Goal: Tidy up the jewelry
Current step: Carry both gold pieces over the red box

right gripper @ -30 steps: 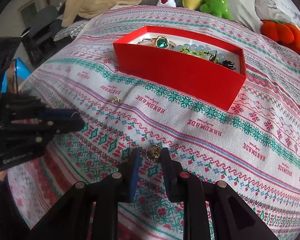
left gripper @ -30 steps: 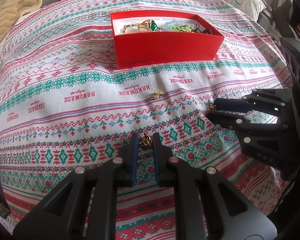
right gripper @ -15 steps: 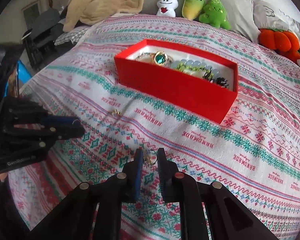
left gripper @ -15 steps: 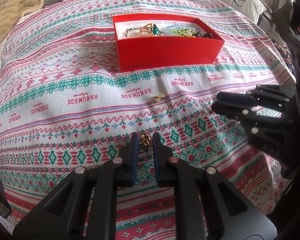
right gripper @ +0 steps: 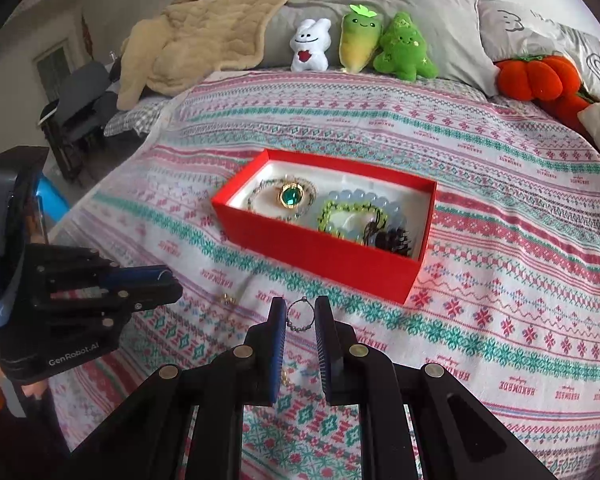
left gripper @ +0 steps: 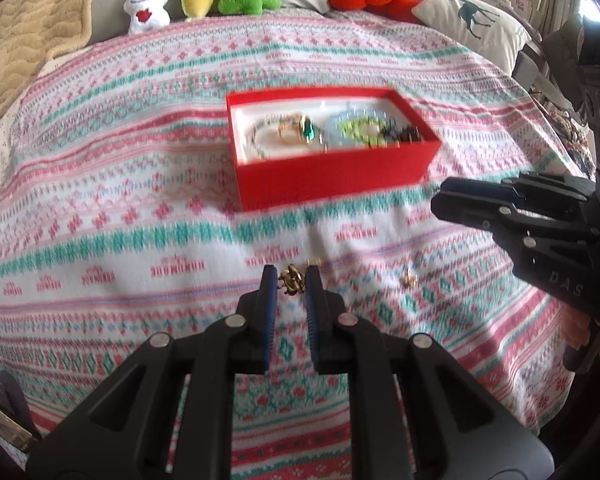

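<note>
Both shut: left claw (left gripper: 291, 282) w/ gold earring (left gripper: 292, 283), right claw (right gripper: 300, 317) w/ hoop earring (right gripper: 299, 314).

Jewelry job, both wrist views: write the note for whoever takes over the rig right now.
Left gripper: shut on a small gold earring, lifted off the bedspread.
Right gripper: jaws just closed on a thin ring earring with a short chain.
Red box: open on the bedspread ahead of both grippers; a green-stone ring, bead bracelets and a dark piece already inside.
Left: drop both held pieces into the box, then collect the loose gold bits still on the cloth.
</note>
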Tool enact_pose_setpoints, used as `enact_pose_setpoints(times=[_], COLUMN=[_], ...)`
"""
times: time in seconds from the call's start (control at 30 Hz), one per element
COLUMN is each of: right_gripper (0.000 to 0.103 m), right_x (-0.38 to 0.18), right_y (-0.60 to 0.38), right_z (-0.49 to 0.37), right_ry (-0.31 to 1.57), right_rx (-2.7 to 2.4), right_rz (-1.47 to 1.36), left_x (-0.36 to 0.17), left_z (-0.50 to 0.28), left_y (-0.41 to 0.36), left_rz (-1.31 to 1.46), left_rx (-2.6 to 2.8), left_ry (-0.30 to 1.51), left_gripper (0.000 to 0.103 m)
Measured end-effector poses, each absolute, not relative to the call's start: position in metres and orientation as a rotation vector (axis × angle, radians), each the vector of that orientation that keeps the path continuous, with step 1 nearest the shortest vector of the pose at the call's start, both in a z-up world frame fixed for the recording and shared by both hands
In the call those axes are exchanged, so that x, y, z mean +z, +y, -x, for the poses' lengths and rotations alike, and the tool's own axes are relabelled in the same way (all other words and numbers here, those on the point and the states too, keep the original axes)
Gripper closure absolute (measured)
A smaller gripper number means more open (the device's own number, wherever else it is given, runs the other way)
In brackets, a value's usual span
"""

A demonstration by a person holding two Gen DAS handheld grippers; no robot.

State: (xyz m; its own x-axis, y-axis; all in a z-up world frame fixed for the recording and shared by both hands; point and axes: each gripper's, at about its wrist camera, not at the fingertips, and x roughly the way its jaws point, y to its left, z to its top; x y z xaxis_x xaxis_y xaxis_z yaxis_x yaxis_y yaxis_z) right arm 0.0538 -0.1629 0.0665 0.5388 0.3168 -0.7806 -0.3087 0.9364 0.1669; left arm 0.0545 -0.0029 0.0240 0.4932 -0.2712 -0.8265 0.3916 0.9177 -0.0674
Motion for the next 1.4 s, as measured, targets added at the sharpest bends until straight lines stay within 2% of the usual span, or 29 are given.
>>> enact_pose_setpoints(times=[0.37, 0.9, 0.97, 1.03, 1.17, 1.4], right_gripper=[0.088, 0.087, 0.087, 0.087, 0.087, 0.087], right_x=[0.085, 0.067, 0.066, 0.066, 0.064, 0.062], right_y=[-0.176, -0.198, -0.199, -0.199, -0.197, -0.192], right_z=[-0.098, -0.137, -0.138, -0.139, -0.14, -0.141], right_ry=[0.923, 0.988, 0.989, 0.991, 0.995, 1.004], right_rx=[0.314, 0.233, 0.231, 0.231, 0.233, 0.246], right_rz=[-0.092, -0.178, -0.179, -0.179, -0.176, -0.159], left_x=[0.043, 0.028, 0.029, 0.031, 0.038, 0.048], left_z=[-0.098, -0.136, -0.136, -0.135, -0.131, -0.12], left_y=[-0.026, -0.054, -0.053, -0.052, -0.047, -0.031], left_rz=[-0.062, -0.04, -0.036, -0.04, -0.042, -0.054], left_rx=[-0.376, -0.308, -0.302, -0.29, -0.281, -0.238], left_ry=[0.925, 0.934, 0.928, 0.917, 0.896, 0.869], left_gripper=[0.088, 0.088, 0.084, 0.072, 0.064, 0.04])
